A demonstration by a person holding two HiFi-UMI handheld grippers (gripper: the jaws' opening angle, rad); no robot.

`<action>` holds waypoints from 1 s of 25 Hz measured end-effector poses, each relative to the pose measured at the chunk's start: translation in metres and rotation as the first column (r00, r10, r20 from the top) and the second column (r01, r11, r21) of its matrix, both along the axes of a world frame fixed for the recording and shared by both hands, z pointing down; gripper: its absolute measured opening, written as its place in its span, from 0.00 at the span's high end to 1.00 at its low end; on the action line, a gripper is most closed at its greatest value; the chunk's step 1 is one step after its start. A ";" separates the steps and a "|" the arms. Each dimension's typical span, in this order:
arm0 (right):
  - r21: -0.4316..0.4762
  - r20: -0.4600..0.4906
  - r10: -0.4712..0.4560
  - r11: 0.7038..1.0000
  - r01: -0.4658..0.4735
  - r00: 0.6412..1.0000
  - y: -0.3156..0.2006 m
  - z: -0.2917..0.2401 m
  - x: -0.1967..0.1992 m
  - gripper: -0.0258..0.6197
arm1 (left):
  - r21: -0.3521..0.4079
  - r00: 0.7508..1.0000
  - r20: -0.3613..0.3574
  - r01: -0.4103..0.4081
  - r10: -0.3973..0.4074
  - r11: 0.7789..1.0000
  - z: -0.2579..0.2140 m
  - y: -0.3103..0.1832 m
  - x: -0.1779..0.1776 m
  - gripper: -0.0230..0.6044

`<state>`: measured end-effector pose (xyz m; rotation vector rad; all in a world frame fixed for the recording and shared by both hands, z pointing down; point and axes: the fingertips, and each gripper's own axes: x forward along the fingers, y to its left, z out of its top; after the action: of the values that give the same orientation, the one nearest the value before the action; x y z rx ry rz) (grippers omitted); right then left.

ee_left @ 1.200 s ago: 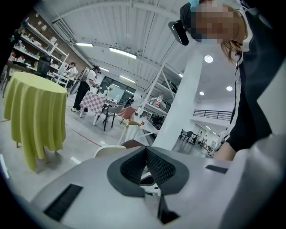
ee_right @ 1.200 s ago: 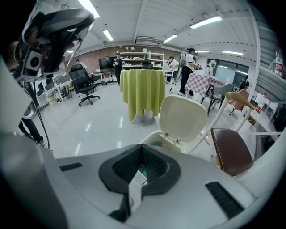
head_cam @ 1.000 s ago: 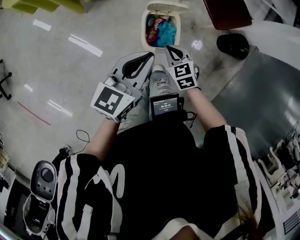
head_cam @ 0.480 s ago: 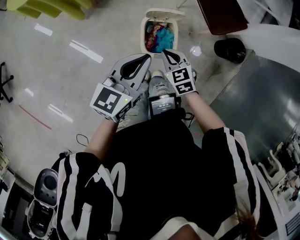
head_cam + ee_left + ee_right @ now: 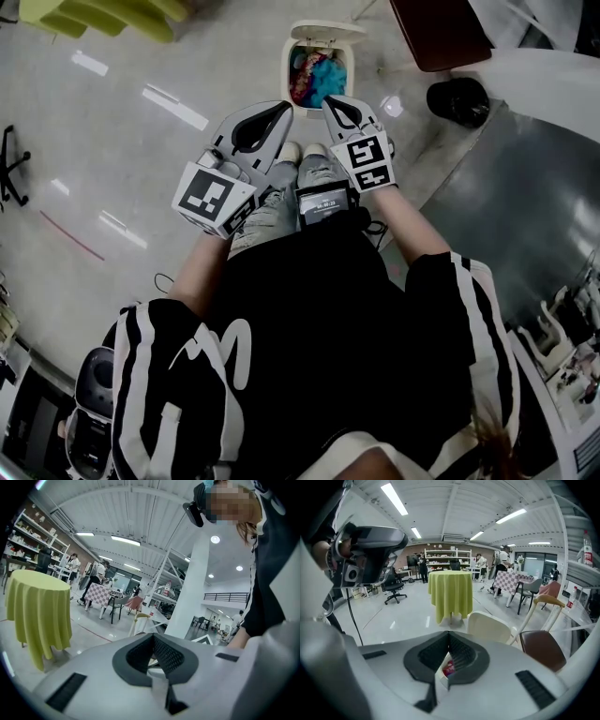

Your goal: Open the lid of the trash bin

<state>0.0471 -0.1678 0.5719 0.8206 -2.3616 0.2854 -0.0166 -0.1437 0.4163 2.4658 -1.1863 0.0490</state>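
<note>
Seen from the head view, the small white plastic trash bin (image 5: 285,66) has its near rim partly hidden behind the tip of the right gripper (image 5: 329,99). Its crumpled blue and pink contents (image 5: 323,75) are too small to identify. A dark brown chair seat (image 5: 441,33) is cut off by the top edge.

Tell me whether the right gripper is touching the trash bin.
Cannot tell. In the head view the right gripper overlaps the near rim of the trash bin; no view shows contact or gap.

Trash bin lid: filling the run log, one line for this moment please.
lid open | left tool shut, empty | right tool shut, empty
</note>
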 end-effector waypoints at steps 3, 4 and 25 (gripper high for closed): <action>0.018 0.015 0.002 1.000 -0.003 1.000 -0.002 -0.012 0.000 0.95 | 0.018 1.000 -0.002 -0.004 0.004 1.000 -0.004 -0.001 0.001 0.95; 0.023 0.021 0.003 1.000 -0.004 1.000 -0.002 -0.016 0.001 0.95 | 0.024 1.000 -0.002 -0.006 0.006 1.000 -0.006 0.000 0.001 0.95; 0.099 0.143 0.086 0.990 -0.100 0.986 -0.011 -0.087 0.013 0.95 | 0.078 1.000 0.009 -0.020 0.019 0.997 -0.039 -0.001 0.001 0.95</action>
<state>0.0604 -0.1792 0.4850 0.9922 -2.4887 0.2650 -0.0153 -0.1443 0.3776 2.5474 -1.1886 0.0189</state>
